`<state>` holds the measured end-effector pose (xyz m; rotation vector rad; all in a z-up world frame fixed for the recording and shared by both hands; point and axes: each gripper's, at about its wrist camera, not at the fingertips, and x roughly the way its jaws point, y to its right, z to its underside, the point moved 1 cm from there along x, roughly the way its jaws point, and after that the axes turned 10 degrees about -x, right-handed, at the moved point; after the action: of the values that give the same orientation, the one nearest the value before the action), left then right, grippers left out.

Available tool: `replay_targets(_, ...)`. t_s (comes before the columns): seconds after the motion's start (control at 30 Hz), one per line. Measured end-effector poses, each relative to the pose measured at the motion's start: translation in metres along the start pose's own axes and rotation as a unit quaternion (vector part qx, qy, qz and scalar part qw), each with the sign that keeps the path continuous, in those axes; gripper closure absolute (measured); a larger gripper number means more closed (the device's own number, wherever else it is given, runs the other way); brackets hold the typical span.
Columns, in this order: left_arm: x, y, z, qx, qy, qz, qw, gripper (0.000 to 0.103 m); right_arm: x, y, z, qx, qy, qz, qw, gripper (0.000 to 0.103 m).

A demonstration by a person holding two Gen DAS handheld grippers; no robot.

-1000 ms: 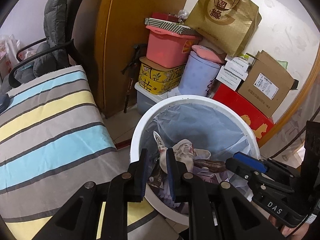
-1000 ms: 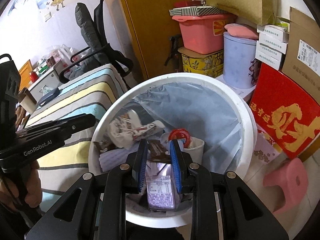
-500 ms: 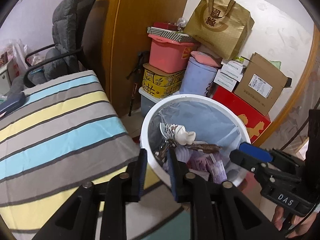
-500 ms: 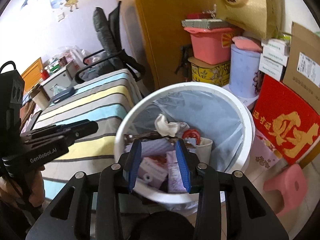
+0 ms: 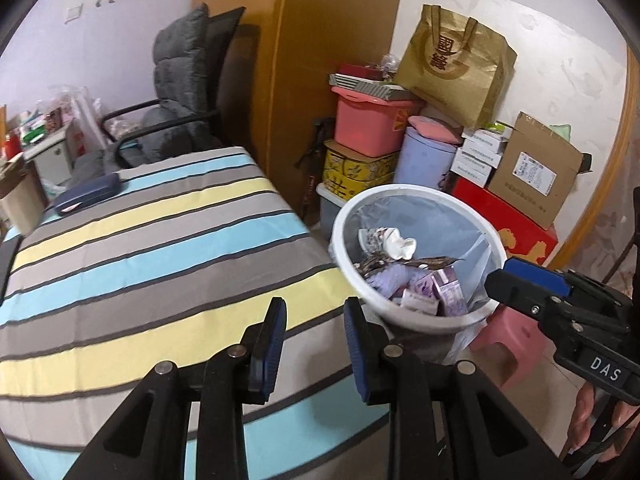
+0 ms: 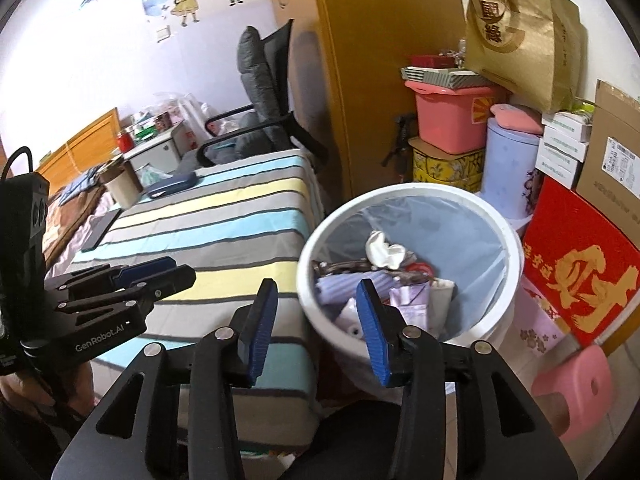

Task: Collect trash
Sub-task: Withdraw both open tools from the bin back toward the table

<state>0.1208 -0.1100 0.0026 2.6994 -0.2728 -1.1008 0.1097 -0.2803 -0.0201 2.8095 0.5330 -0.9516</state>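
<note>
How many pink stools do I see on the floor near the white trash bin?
1. The pink stool stands on the floor right of the white trash bin, below the red box. Others may be hidden behind the bin.

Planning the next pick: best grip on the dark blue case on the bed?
Take the case across its narrow width, near the middle, coming down from above. It lies flat on the striped cover, long and low, so its long side edges look easiest for the tongs to straddle.
</note>
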Motion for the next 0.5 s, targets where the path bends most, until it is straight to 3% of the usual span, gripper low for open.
replay_targets(0.5,-0.051,-0.027,0.035,-0.028,0.030,-0.047,0.9981,0.073,-0.023,-0.032,0.014,-0.028,0.010,-0.027,0.999,0.058)
